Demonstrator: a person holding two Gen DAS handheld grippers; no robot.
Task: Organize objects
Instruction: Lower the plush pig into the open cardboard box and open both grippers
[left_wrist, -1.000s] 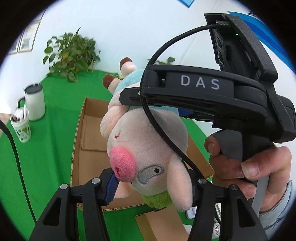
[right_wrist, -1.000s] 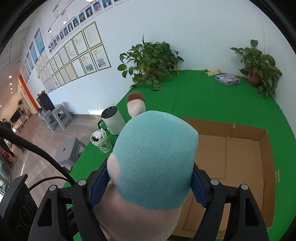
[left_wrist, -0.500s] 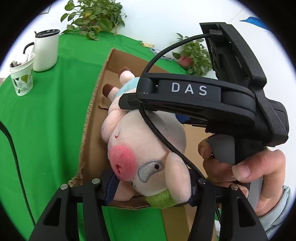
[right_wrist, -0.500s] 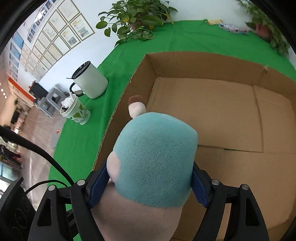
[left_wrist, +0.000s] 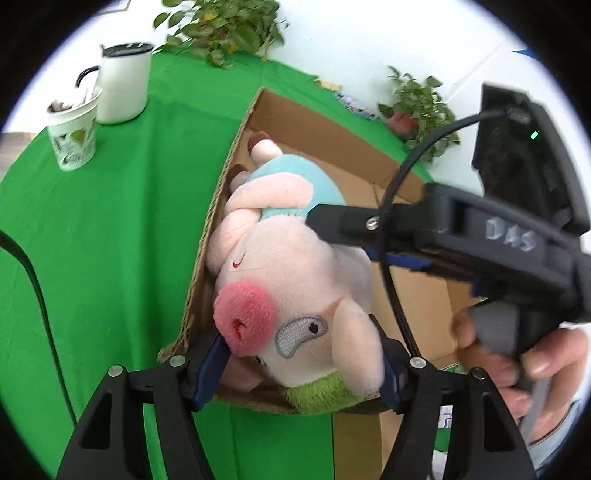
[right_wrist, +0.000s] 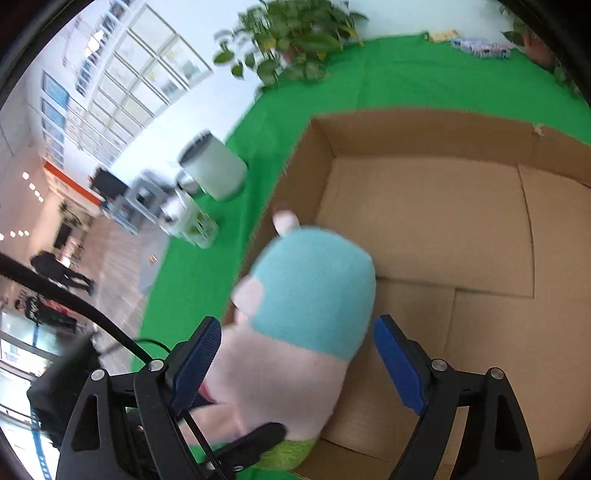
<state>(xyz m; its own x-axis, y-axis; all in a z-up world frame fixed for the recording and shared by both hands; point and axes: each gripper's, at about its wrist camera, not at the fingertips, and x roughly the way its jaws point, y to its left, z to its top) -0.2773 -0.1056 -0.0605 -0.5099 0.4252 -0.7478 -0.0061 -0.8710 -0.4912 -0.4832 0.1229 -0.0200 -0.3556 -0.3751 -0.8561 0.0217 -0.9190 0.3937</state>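
The letters "DAS" are seen in pale print, somewhat blurred, on the black body of the right gripper (left_wrist: 509, 236) in the left wrist view. Framed notices (right_wrist: 147, 77) are hung along the wall in the right wrist view, but their print cannot be read. No wording can be made out on the patterned paper cup (left_wrist: 74, 133).

Both tools are black plastic with silver screws and blue ribbed finger pads (right_wrist: 397, 363). The right gripper (left_wrist: 321, 218) has white "DAS" lettering, a black cable and a small green light — bare-skinned hand (left_wrist: 517, 354), light blue sleeve.
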